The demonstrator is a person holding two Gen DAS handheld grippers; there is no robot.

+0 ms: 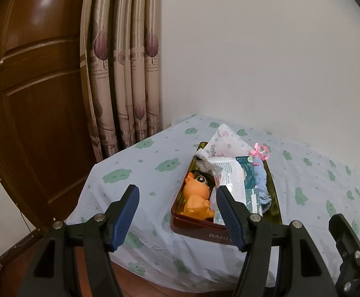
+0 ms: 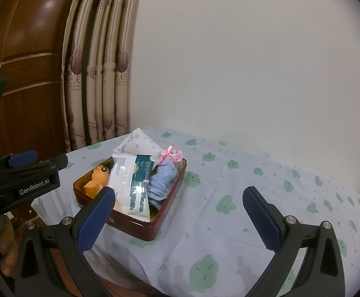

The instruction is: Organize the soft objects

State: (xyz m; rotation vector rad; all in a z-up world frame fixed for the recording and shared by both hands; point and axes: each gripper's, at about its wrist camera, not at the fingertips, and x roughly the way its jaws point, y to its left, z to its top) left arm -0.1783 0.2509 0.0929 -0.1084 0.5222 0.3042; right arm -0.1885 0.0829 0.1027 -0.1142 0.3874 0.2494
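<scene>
A dark red tin box [image 1: 204, 232] [image 2: 140, 225] sits on the clothed table. Inside lie an orange rubber toy [image 1: 197, 198] [image 2: 96, 178], a white and teal wipes pack [image 1: 232, 175] [image 2: 130, 178], a blue sock [image 1: 261, 180] [image 2: 163, 180], a grey furry piece [image 1: 204, 164], a flowered white packet [image 1: 223, 139] [image 2: 136, 142] and a pink ribbon [image 1: 260, 152] [image 2: 173, 153]. My left gripper [image 1: 177, 215] hangs open before the box's near left corner, holding nothing; it also shows at the left of the right wrist view [image 2: 38, 159]. My right gripper [image 2: 178, 216] is open, empty, right of the box.
The table carries a pale blue cloth with green cloud prints [image 1: 135, 163] [image 2: 254, 198]. A brown wooden door [image 1: 31, 99] and beige curtains [image 1: 123, 74] stand at the left, a white wall [image 2: 254, 61] behind. A hand [image 2: 5, 250] holds the left tool.
</scene>
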